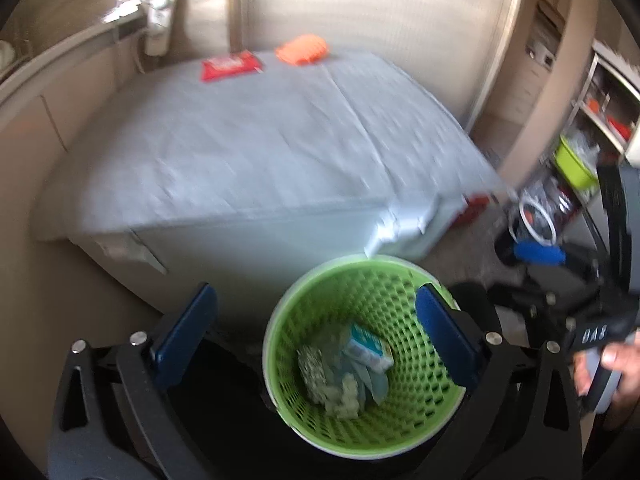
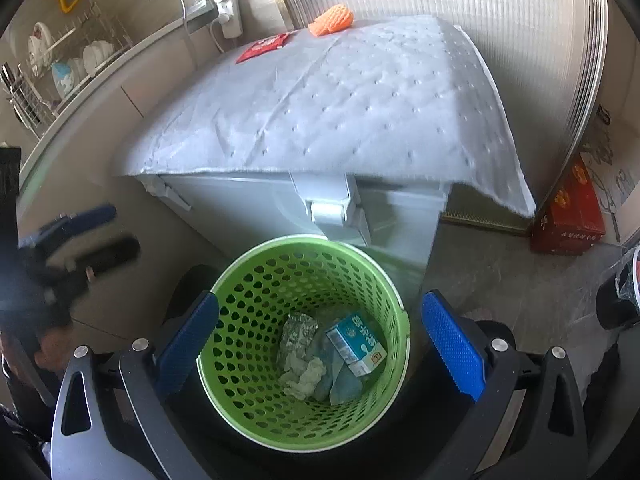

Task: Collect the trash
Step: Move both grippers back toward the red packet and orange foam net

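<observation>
**Left wrist view.** Our left claw (image 1: 316,336) stands released, jaws wide and empty, above the green basket (image 1: 400,292) on the floor. The picture is blurred. In the basket we see a small carton (image 1: 370,346), a foil wrapper (image 1: 312,364) and crumpled tissue (image 1: 344,394). Two pieces remain on the padded bench (image 1: 260,140), at its far edge: a red packet (image 1: 231,65) and an orange foam net (image 1: 302,50). We judge both to be light. The packet looks thin, flat and probably slick; grip it by an edge, across its thickness. The net looks soft and springy; pinch it anywhere across its bulk. Only this view shows the shelf (image 1: 600,112) at right and the right claw (image 1: 540,252) from outside, with a hand (image 1: 616,368) on its handle.

**Right wrist view.** Our right claw (image 2: 320,344) is likewise released and empty over the basket (image 2: 248,304). This view is sharp: it shows the quilted dimples of the bench cover (image 2: 360,100), the print on the carton (image 2: 356,344), a dish rack (image 2: 60,68) at left and a red box (image 2: 568,216) on the floor.
</observation>
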A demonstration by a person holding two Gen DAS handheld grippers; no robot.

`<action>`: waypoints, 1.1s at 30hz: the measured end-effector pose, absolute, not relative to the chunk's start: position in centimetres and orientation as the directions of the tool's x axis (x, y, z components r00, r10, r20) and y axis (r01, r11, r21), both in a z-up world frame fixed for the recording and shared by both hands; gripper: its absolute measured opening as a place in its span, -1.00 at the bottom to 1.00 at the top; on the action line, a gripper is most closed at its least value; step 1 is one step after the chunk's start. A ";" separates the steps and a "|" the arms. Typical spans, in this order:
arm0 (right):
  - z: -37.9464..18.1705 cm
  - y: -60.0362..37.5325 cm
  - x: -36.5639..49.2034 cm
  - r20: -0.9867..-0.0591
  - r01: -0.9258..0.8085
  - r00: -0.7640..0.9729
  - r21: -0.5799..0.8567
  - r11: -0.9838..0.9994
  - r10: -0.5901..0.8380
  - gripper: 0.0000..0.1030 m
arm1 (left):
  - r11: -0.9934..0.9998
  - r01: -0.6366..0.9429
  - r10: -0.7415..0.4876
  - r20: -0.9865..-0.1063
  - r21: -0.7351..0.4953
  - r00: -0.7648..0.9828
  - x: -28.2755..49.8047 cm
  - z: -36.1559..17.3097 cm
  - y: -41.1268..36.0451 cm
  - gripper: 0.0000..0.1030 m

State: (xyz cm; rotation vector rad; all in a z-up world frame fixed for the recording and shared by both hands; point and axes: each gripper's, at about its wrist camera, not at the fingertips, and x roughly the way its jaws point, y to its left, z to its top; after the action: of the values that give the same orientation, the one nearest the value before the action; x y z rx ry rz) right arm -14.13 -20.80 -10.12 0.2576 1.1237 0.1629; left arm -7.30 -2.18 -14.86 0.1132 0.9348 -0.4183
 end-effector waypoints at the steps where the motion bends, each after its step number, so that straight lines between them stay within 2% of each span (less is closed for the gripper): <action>1: -9.9 -20.8 -13.7 -0.867 -0.003 0.428 0.281 0.960 0.256 0.95 | 0.917 0.389 -0.299 -0.793 -0.085 0.531 -6.7 -14.5 -1.8 0.85; 14: -6.2 -20.7 -3.5 -0.818 -0.056 0.531 0.224 0.973 0.219 0.96 | 0.955 0.284 -0.251 -0.726 -0.079 0.640 4.3 -10.8 -0.3 0.85; 21: -5.9 -21.1 3.3 -0.796 -0.070 0.565 0.217 0.974 0.218 0.96 | 0.972 0.227 -0.204 -0.725 -0.068 0.658 10.4 -11.0 -0.6 0.85; 33: -6.9 -20.6 11.2 -0.796 -0.124 0.556 0.205 0.971 0.239 0.96 | 0.975 0.210 -0.198 -0.740 -0.079 0.643 16.6 -12.3 -0.5 0.85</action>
State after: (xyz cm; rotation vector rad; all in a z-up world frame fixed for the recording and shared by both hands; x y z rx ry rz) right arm 11.15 -20.64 -6.89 0.1306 0.9587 0.2151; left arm 16.57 -0.54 -12.32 0.0145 0.8415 -0.2324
